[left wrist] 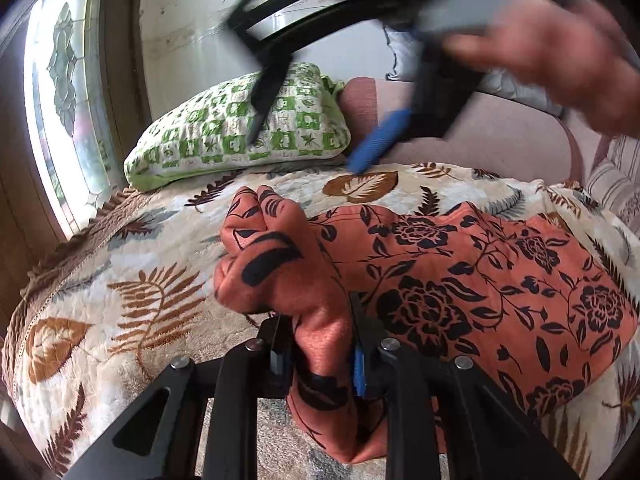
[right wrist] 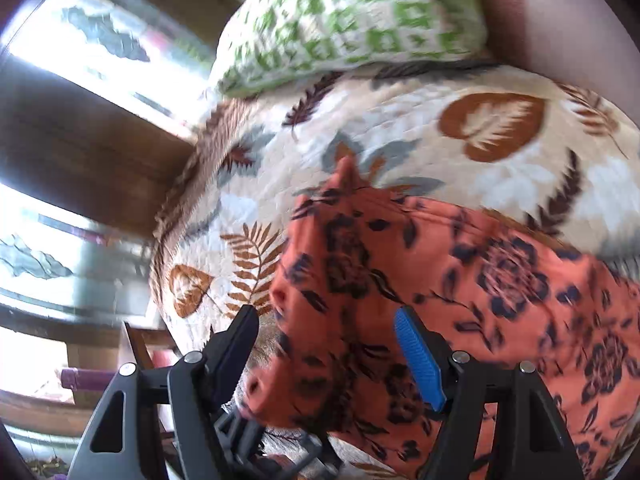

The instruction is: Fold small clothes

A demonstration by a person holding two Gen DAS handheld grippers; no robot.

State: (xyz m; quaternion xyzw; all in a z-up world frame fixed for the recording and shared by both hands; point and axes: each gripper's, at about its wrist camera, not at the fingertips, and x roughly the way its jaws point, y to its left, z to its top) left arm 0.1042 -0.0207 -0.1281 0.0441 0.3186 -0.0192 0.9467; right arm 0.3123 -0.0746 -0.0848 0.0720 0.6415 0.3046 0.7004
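An orange garment with a black flower print [left wrist: 480, 276] lies on a leaf-patterned quilt [left wrist: 132, 280]. My left gripper [left wrist: 320, 344] is shut on a bunched corner of the garment and holds it lifted off the quilt. My right gripper [right wrist: 332, 320] is open, its jaws wide apart above the garment's edge [right wrist: 360, 280], and holds nothing. In the left wrist view the right gripper [left wrist: 308, 148] shows blurred above the far side of the quilt, with the person's hand [left wrist: 560, 60] on it.
A green-and-white checked pillow [left wrist: 240, 128] lies at the head of the bed, next to a pink headboard [left wrist: 480, 128]. A window [left wrist: 60, 92] is on the left. A striped cloth [left wrist: 612, 184] lies at the right edge.
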